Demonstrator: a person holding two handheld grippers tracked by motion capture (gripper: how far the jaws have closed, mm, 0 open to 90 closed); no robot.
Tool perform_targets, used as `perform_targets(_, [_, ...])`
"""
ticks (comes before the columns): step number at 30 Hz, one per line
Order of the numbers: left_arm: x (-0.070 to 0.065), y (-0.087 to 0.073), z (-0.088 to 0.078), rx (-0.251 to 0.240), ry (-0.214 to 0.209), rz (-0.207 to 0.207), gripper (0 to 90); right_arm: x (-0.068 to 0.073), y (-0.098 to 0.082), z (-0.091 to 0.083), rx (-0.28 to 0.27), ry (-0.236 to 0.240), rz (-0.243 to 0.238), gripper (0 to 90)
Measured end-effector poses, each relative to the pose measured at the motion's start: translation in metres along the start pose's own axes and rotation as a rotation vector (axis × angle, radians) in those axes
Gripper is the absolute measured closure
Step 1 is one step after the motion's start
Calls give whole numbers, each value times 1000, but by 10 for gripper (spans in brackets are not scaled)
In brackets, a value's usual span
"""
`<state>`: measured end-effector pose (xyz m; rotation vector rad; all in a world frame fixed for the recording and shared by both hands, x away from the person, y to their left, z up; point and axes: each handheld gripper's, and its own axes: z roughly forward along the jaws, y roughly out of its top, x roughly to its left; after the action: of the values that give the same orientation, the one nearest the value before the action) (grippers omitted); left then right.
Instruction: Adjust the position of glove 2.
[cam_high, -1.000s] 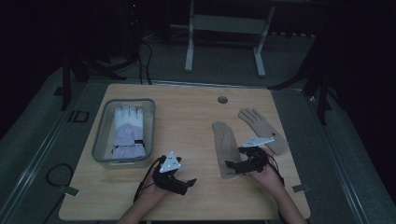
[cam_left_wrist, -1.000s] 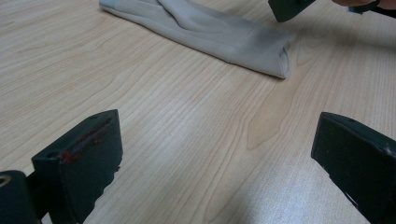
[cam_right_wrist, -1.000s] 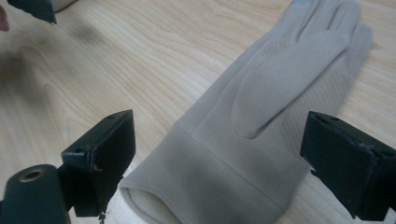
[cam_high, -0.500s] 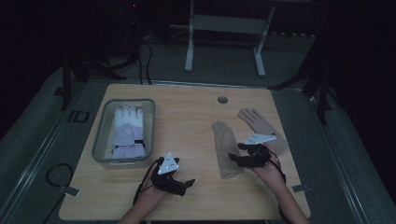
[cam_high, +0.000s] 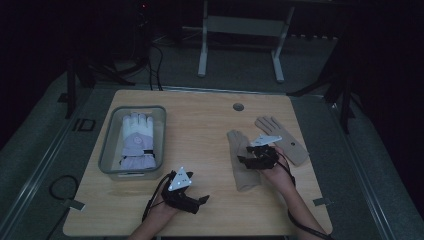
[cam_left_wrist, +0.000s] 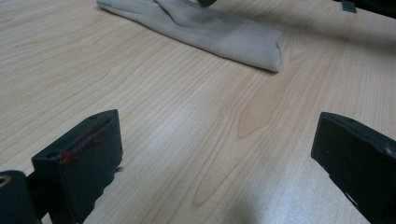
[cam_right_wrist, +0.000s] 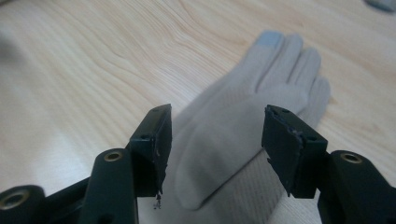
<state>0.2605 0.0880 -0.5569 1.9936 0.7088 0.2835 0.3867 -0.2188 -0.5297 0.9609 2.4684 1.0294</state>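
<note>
The wooden table (cam_high: 200, 125) carries a clear bin (cam_high: 107, 150) at left of the frame holding a white glove (cam_high: 136, 140); a beige glove (cam_high: 241, 160) lies right of centre, a second beige glove (cam_high: 280, 140) just beyond it; the right gripper (cam_right_wrist: 215, 135) straddles the nearer glove, jaws having just been closing but not yet pinching; the left gripper (cam_left_wrist: 215, 158) stands apart, empty; risk: too shallow a bite could pinch one fabric layer and slip.
</note>
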Motion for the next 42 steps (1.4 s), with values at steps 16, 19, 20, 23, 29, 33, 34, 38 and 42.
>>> perform_targets(16, [-1,3,4,-3,5,19,22,15,-8,17,3,-27,91,792])
perform_targets(19, [-1,3,2,-13,14,18,22,25,6,10,-41,1,166,798])
perform_targets(20, [-1,4,1,-16,19,20,22,29,12,6,-59,-8,170,800])
perform_targets(23, [0,4,-1,-28,27,19,22,43,33,-5,-110,-5,180,800])
perform_targets(29, [2,4,-4,-38,28,10,22,61,59,-17,-188,-69,221,799])
perform_targets(33, [2,2,-5,-36,30,12,22,72,54,-5,-171,-126,247,795])
perform_targets(34, [2,2,-5,-37,30,9,23,74,51,1,-151,-123,256,794])
perform_targets(38, [3,1,-8,-43,33,6,22,80,36,25,-94,-119,306,792])
perform_targets(42, [5,0,-9,-46,36,-1,23,87,28,39,-51,-133,293,760])
